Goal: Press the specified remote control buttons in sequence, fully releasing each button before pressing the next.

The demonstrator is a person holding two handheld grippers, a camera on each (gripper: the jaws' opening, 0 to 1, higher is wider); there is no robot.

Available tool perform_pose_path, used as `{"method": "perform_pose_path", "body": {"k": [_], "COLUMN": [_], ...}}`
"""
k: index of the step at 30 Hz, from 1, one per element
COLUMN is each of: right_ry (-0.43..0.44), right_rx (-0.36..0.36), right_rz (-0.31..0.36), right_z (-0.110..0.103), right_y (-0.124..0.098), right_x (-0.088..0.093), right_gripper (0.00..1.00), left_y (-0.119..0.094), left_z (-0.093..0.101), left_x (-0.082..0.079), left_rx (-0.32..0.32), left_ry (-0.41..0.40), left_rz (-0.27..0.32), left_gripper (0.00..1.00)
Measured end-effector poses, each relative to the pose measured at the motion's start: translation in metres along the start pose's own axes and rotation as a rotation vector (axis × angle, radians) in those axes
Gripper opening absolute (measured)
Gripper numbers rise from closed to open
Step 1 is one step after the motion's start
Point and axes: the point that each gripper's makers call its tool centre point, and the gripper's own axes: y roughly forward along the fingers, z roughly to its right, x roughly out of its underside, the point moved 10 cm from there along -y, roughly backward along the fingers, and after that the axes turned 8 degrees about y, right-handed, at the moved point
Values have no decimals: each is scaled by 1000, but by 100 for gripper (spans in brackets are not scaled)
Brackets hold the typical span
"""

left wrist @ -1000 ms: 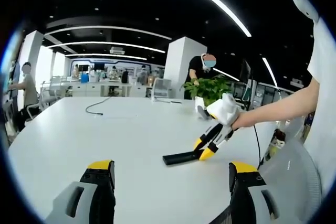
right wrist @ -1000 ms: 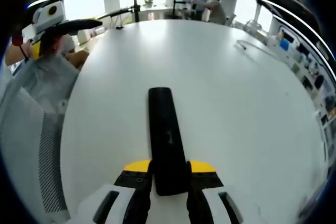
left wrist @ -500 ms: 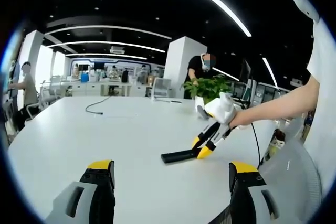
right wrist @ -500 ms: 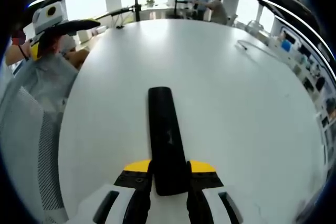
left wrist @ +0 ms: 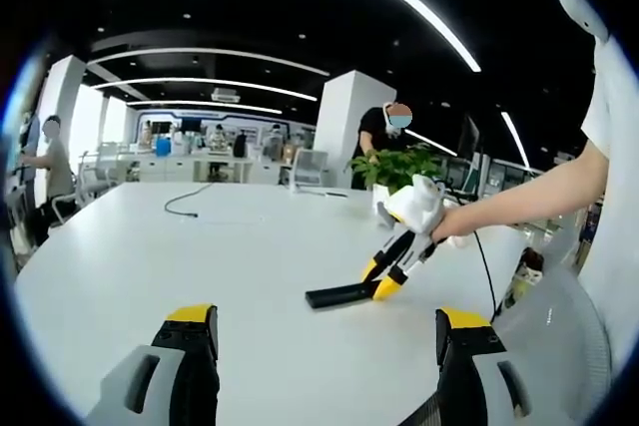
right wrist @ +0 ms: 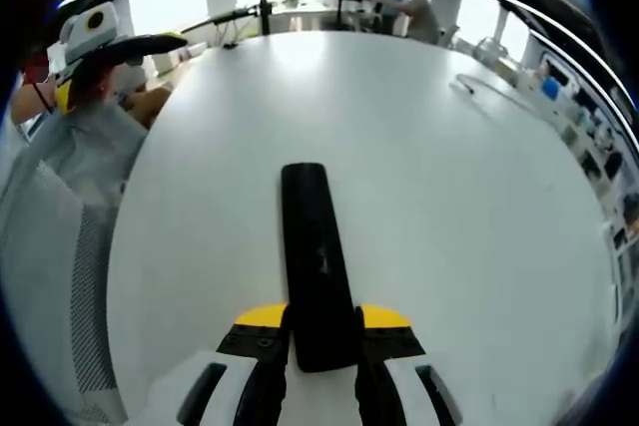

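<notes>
**Black remote clamped at one end, other gripper parked wide**

Black plastic remote (right wrist: 318,256) sits pinched at its near end between the right gripper's (right wrist: 321,331) yellow-tipped jaws, its long body running out ahead over the white table (right wrist: 449,207). In the left gripper view the same remote (left wrist: 339,295) lies low on the table (left wrist: 150,246) with the right gripper (left wrist: 387,276) angled down onto it. The left gripper (left wrist: 324,336) hangs back near the table edge, jaws spread wide, holding nothing.

My guess: the right one is steadying the remote so the left can poke buttons. I'd bring one left jaw tip straight down on a single button, then lift fully clear before the next, and not block the remote.

Can't read any labels or brand; the buttons are too dark to make out.
</notes>
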Motion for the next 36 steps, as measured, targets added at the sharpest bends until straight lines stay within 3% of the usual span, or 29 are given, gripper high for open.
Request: {"method": "perform_pose_path", "body": {"k": [36], "right_ry": [-19], "right_rx": [-3], "right_rz": [-69], "right_z": [21], "right_y": [4], "right_x": [-14], "right_gripper": [23], "left_y": [0], "left_z": [-1], "left_x": [-1], "left_rx": [-9], "left_ry": [-3], "left_rz": [18], "left_gripper": [94]}}
